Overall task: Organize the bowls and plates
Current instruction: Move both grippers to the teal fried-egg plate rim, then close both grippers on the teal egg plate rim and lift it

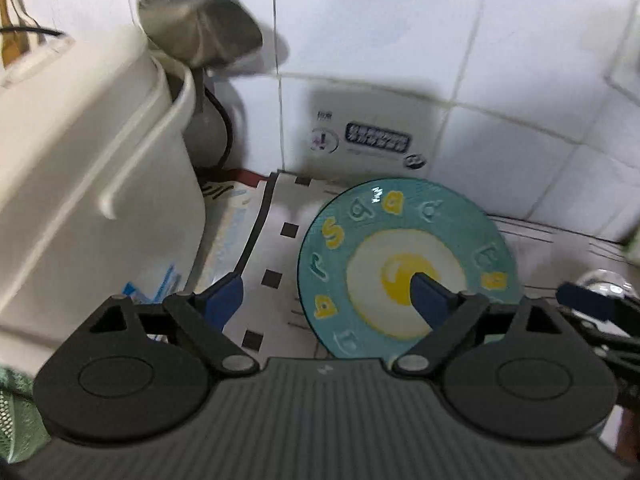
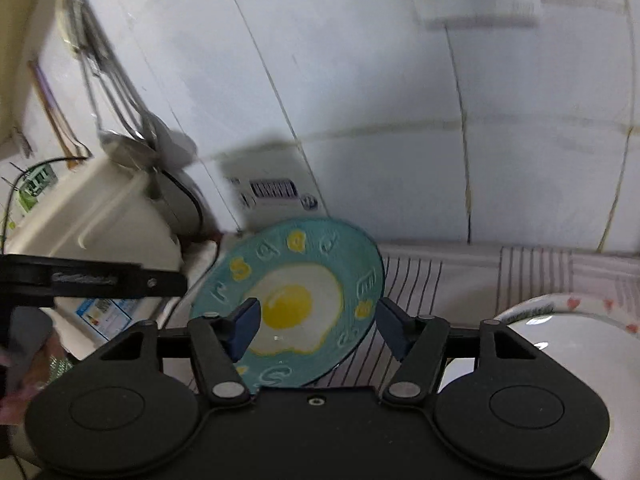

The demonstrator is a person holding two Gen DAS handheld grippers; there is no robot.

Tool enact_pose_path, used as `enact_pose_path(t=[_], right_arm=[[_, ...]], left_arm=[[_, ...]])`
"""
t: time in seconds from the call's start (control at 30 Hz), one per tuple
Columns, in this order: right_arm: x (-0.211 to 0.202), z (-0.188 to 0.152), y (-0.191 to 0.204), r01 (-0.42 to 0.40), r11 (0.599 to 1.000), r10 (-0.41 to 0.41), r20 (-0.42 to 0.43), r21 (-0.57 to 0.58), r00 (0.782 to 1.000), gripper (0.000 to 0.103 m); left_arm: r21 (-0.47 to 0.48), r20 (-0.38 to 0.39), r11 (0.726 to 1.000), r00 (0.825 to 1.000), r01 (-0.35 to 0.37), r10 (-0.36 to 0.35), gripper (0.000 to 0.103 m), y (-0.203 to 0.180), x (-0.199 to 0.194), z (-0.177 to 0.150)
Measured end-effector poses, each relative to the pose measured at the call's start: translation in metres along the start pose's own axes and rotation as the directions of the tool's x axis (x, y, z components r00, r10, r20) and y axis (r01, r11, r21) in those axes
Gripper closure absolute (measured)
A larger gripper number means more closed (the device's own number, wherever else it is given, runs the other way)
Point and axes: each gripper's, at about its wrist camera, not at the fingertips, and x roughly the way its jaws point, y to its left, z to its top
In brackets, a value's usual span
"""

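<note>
Tiles cover the wall point(image 1: 400, 40) behind our work, with a cream plastic bin point(image 1: 80, 152) on the left and a steel ladle point(image 1: 208, 36) hanging above it. We see one round teal plate point(image 1: 360, 216) painted with a fried egg, lying on a patterned cloth point(image 1: 280, 216), and one white bowl point(image 2: 560, 320) to its right. Our left gripper point(image 1: 324, 284) and right gripper point(image 2: 318, 320) both hover spread wide over the plate, gripping nothing
</note>
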Motion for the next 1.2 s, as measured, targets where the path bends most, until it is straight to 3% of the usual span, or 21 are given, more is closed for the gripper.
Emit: enact_pose_path(t=[0.2, 0.27, 0.4, 0.47, 0.57, 0.63, 0.73, 1.03, 1.2], right_arm=[[0.035, 0.007, -0.013, 0.045, 0.996, -0.038, -0.088, 0.080, 0.995, 0.042], [0.045, 0.010, -0.017, 0.057, 0.995, -0.047, -0.128, 0.081, 0.991, 0.053], [0.054, 0.011, -0.024, 0.069, 0.992, -0.051, -0.170, 0.106, 0.984, 0.065], [0.056, 0.011, -0.027, 0.065, 0.993, -0.046, -0.182, 0.102, 0.982, 0.069], [0.060, 0.010, -0.032, 0.055, 0.992, -0.032, -0.203, 0.112, 0.979, 0.080], [0.066, 0.010, -0.037, 0.061, 0.991, -0.034, -0.217, 0.121, 0.976, 0.087], [0.067, 0.011, -0.045, 0.050, 0.984, -0.009, -0.233, 0.172, 0.972, 0.089], [0.075, 0.007, -0.046, 0.040, 0.978, 0.007, -0.222, 0.206, 0.975, 0.084], [0.066, 0.009, -0.029, 0.041, 0.993, -0.017, -0.217, 0.107, 0.976, 0.084]], left_arm=[[-0.054, -0.049, 0.998, 0.999, 0.017, -0.020, 0.015, 0.014, 0.044, -0.003], [-0.058, -0.067, 0.998, 0.998, 0.016, -0.020, 0.016, 0.016, 0.056, -0.007], [-0.060, -0.086, 0.998, 0.995, 0.037, -0.042, 0.026, 0.014, 0.065, -0.016], [-0.069, -0.098, 0.997, 0.994, 0.031, -0.038, 0.044, 0.014, 0.068, -0.017], [-0.108, -0.090, 0.994, 0.996, -0.006, -0.004, 0.059, 0.017, 0.066, -0.015], [-0.145, -0.091, 0.989, 0.995, 0.021, -0.034, 0.068, 0.022, 0.068, -0.013], [-0.179, -0.094, 0.982, 0.992, 0.063, -0.080, 0.080, 0.025, 0.070, -0.013], [-0.180, -0.049, 0.981, 0.996, 0.069, -0.078, 0.078, 0.023, 0.071, -0.021], [-0.172, -0.055, 0.983, 0.996, 0.057, -0.067, 0.077, 0.023, 0.064, -0.022]])
